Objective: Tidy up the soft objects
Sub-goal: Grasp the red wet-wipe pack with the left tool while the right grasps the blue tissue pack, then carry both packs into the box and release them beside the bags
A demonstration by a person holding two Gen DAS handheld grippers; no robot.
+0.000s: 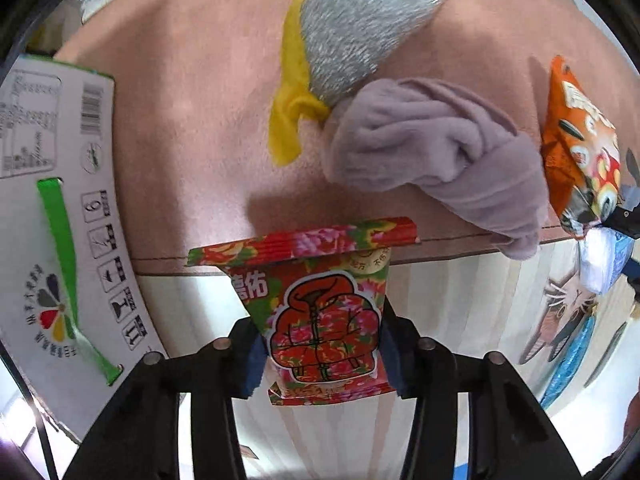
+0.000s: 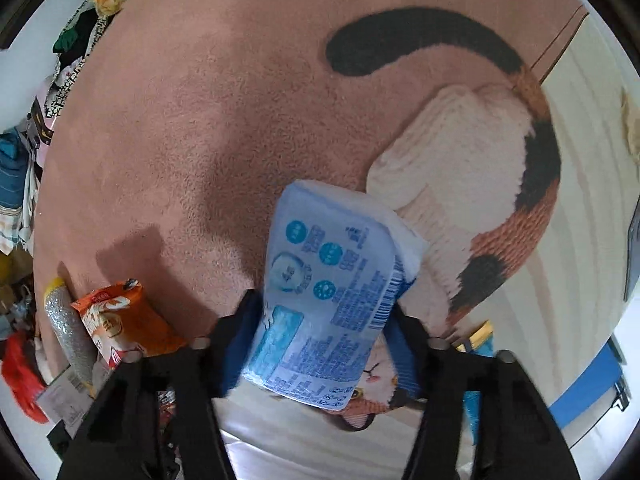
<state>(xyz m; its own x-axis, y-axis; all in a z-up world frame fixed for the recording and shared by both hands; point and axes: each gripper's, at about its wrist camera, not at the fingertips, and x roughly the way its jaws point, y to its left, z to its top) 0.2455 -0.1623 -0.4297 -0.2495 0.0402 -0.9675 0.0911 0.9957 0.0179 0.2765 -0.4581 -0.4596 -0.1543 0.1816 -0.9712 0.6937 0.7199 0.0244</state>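
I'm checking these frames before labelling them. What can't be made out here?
- Left wrist view: the cardboard box is cut off by the left edge, so whether it is open is unknown.
- Left wrist view: the floral packet is partly covered at the sides by the left tongs.
- Right wrist view: the blue tissue pack has print too small to read.
- Right wrist view: the orange snack bag is partly hidden behind the right tongs.
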